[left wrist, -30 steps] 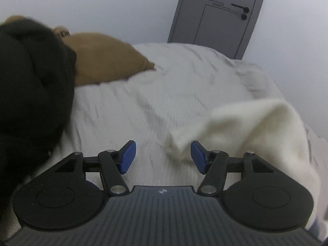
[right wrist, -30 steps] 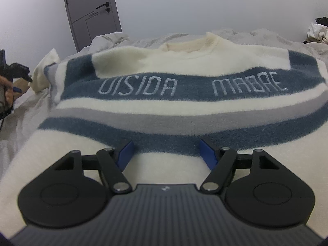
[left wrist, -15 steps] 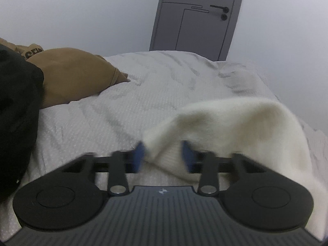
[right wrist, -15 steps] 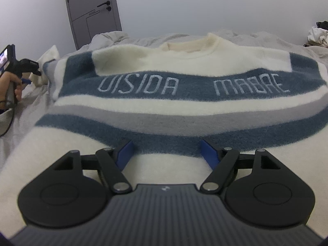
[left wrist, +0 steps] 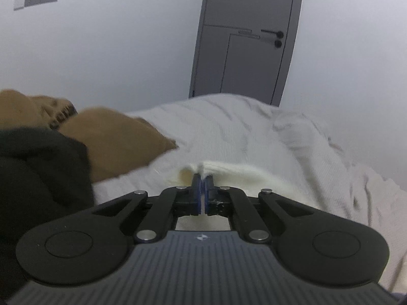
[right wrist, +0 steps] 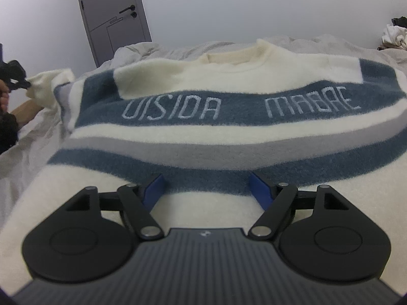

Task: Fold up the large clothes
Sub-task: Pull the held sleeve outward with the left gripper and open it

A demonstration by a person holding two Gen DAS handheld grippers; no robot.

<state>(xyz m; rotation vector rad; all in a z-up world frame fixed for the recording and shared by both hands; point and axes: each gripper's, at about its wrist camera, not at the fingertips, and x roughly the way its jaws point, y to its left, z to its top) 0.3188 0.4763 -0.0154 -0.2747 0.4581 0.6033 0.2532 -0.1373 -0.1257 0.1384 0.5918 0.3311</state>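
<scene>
A cream sweater point(right wrist: 203, 137) with blue and grey stripes and pale lettering lies face up on the bed. My right gripper point(right wrist: 206, 188) is open and empty, low over its lower front. My left gripper point(left wrist: 202, 181) is shut on the cream cuff of the sweater's sleeve point(left wrist: 236, 175) and holds it lifted off the bed. The right wrist view shows that sleeve point(right wrist: 48, 89) raised at the far left, with the left gripper point(right wrist: 15, 78) pinching its end.
The white bedsheet point(left wrist: 241, 129) covers the bed. A tan garment point(left wrist: 114, 139) and a black garment point(left wrist: 38, 172) lie at the left. A grey door point(left wrist: 244, 38) stands behind the bed. A heap of clothes point(right wrist: 394, 35) lies at the far right.
My left gripper moved onto the sleeve cuff, closed on it and lifted it. My right gripper stayed open and barely moved.
</scene>
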